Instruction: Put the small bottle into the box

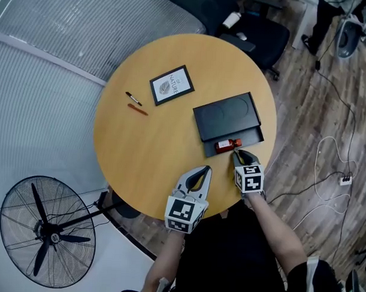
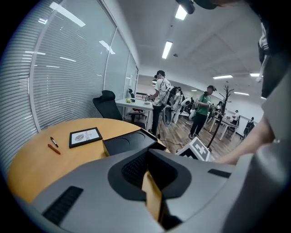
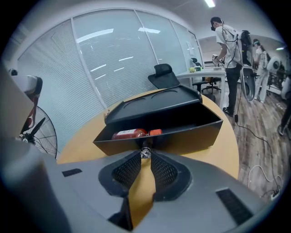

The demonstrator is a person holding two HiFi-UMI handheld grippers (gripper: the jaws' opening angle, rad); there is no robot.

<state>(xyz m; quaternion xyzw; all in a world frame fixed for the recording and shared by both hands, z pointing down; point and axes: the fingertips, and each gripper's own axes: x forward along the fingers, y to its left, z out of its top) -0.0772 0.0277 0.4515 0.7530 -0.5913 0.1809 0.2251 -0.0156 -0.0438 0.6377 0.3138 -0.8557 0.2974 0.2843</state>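
Note:
A small red bottle (image 1: 227,144) (image 3: 132,134) with an orange cap lies on its side in the pulled-out tray of a black box (image 1: 227,114) (image 3: 182,136) on the round wooden table (image 1: 147,147). My right gripper (image 1: 238,153) (image 3: 144,154) sits at the tray's front wall, shut on a small shiny piece there. What that piece is I cannot make out. My left gripper (image 1: 200,171) (image 2: 147,172) hovers shut and empty over the table's near edge, left of the right one. It sees the box (image 2: 127,144) ahead.
A framed print (image 1: 172,84) and two pens (image 1: 135,103) lie on the table's far left part. On the floor stand a fan (image 1: 47,230) at left and an office chair (image 1: 247,25) beyond the table. Cables (image 1: 335,171) run at right. People stand in the background.

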